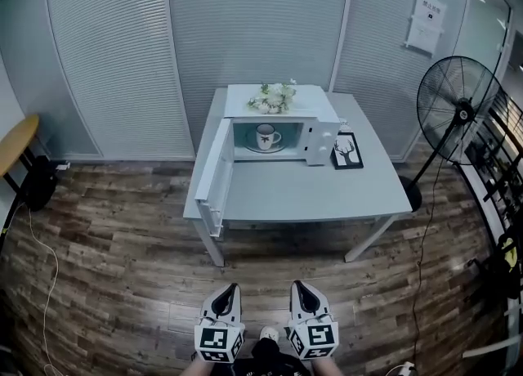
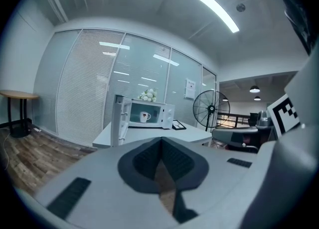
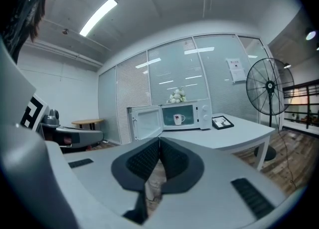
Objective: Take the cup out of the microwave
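Across the back, a glass wall (image 1: 114,55) hung with pale blinds. Below it, a floor (image 1: 122,284) of dark wood planks reaching down to the near edge of the head view. Against the wall, roughly centred, a grey table (image 1: 327,199) on angled legs. To its right, on the floor, a black standing fan (image 1: 458,105) with a cable trailing off. At far left, part of a round wooden side table (image 1: 16,141). At the back of the grey table, a white microwave (image 1: 325,139), its door (image 1: 214,176) swung fully open to the left and reaching along the table's left side. Low in the head view, well short of the table, the left gripper (image 1: 232,288) and the right gripper (image 1: 296,284) side by side, both aimed toward the microwave, each with a marker cube at its rear. Fingers of the left pressed together tip to tip, nothing between them. Fingers of the right likewise closed and empty. High on the wall at right, a white paper notice (image 1: 426,21). On top of the microwave, a bunch of white flowers (image 1: 274,98). Just right of the microwave, flat on the table, a small black picture frame (image 1: 346,152) with a dark drawing on white. Inside the open microwave, upright in the middle of the cavity, the white cup (image 1: 265,136), handle to the right, a small mark on its side, well apart from both grippers.
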`<action>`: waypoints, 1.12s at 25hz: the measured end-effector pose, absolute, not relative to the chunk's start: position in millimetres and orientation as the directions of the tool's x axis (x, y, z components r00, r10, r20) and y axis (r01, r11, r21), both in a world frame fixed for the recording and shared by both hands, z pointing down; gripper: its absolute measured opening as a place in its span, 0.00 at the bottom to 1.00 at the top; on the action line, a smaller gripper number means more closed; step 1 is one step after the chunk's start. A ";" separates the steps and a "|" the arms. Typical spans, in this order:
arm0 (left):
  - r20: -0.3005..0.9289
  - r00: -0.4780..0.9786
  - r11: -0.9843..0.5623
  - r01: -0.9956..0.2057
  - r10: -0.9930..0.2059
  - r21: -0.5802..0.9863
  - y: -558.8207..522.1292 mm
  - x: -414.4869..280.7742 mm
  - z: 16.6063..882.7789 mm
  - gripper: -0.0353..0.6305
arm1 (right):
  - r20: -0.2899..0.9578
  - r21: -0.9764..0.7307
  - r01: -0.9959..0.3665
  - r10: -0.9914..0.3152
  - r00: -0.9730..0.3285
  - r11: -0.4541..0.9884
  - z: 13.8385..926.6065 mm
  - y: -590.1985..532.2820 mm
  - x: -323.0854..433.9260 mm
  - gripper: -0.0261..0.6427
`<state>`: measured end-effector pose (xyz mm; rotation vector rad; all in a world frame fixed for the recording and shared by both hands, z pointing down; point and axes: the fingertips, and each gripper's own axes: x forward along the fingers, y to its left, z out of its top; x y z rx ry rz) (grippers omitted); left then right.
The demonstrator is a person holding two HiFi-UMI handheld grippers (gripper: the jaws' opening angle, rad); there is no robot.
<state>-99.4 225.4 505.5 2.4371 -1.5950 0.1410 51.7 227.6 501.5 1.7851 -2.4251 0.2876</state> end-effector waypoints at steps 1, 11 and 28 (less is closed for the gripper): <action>0.203 0.403 -0.382 -0.914 -0.892 0.135 220.3 -92.3 506.0 0.06 | 0.204 -0.085 -0.953 -0.931 -0.303 0.292 502.0 222.0 58.0 0.04; 0.195 0.385 -0.368 -0.922 -0.902 0.118 176.3 -32.4 505.1 0.06 | 0.196 -0.104 -0.932 -0.911 -0.362 0.348 507.4 170.7 103.5 0.04; 0.216 0.423 -0.403 -0.905 -0.880 0.132 107.3 -10.4 516.6 0.06 | 0.226 -0.130 -0.928 -0.901 -0.372 0.350 522.5 117.6 111.9 0.04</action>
